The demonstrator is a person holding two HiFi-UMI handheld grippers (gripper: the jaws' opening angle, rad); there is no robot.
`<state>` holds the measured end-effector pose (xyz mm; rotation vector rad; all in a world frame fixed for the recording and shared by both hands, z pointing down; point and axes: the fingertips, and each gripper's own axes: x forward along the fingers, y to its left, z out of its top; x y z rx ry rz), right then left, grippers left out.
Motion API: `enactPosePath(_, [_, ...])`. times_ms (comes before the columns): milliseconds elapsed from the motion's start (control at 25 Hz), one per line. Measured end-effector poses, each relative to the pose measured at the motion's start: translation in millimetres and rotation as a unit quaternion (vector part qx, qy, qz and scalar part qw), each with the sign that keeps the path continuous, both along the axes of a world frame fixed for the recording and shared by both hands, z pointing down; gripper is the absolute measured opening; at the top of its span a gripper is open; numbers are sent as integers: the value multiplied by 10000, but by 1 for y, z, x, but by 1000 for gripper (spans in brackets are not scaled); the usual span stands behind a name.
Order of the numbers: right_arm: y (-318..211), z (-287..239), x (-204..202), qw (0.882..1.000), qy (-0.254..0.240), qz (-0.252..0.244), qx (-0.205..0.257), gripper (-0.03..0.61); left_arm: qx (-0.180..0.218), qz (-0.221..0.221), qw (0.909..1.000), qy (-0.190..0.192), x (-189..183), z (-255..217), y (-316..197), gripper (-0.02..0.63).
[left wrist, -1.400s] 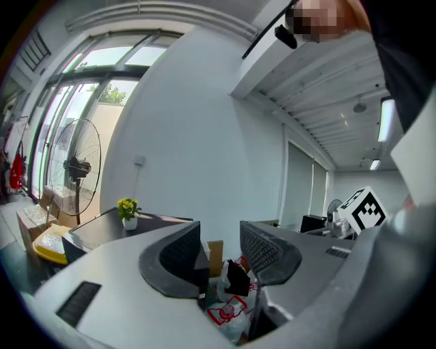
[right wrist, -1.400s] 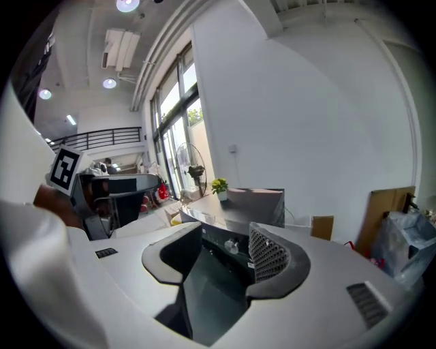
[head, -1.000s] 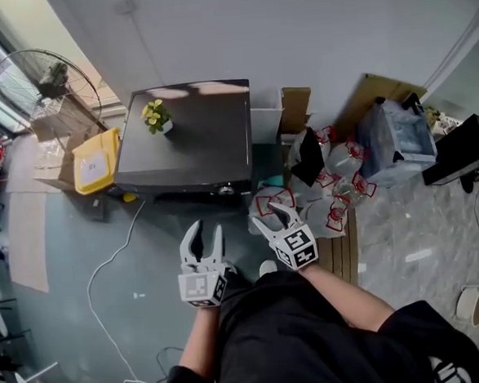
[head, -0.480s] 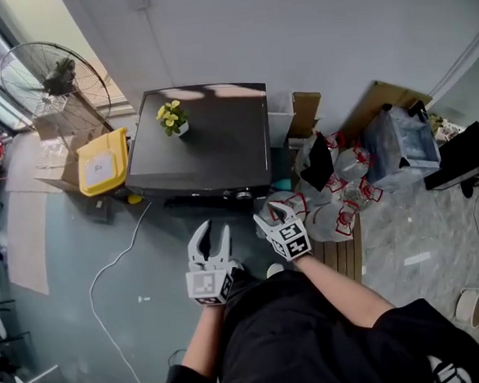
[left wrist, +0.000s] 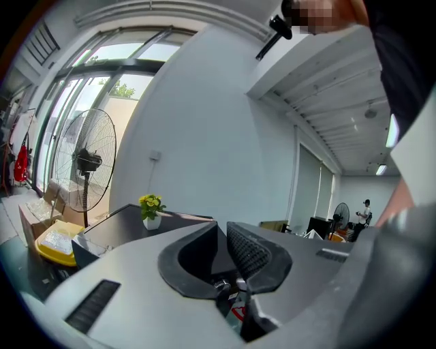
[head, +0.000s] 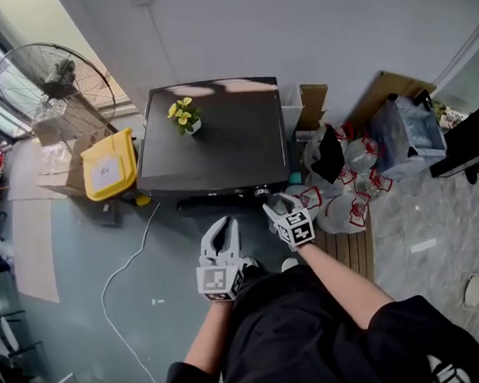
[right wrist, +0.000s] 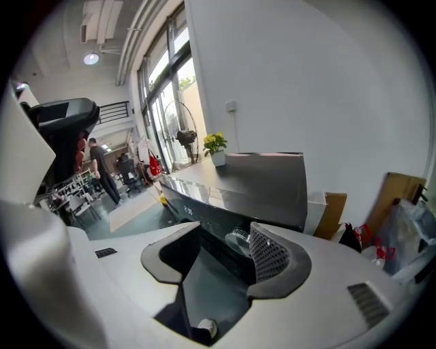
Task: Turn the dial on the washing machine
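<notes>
The washing machine (head: 212, 143) is a dark box with a glossy control strip along its front. Its round silvery dial (right wrist: 238, 240) sits on that strip; in the head view the dial (head: 262, 192) is at the front's right end. My right gripper (head: 276, 204) is just short of the dial, and its jaws are opening; the right gripper (right wrist: 221, 251) has the dial ahead of its gap, untouched. My left gripper (head: 223, 226) hangs lower, over the floor before the machine. In its own view the left gripper (left wrist: 223, 240) is closing, jaws nearly together, nothing between them.
A small pot of yellow flowers (head: 184, 115) stands on the machine's lid. A yellow bin (head: 109, 163) and a standing fan (head: 51, 77) are at the left. A white cable (head: 118, 265) runs across the floor. Plastic bags (head: 346, 191) and cardboard boxes (head: 311, 106) crowd the right.
The machine has come nearer. My right gripper has risen to the front panel by the dial. My left gripper's jaws have gone from wide apart to nearly together.
</notes>
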<state>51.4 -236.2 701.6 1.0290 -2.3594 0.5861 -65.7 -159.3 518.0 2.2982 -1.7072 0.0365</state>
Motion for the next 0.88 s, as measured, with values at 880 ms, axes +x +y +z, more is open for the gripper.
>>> enactPosePath(880, [-35, 80, -23, 9950, 188, 954, -243, 215, 266, 274, 9993, 23, -28, 14, -73, 21])
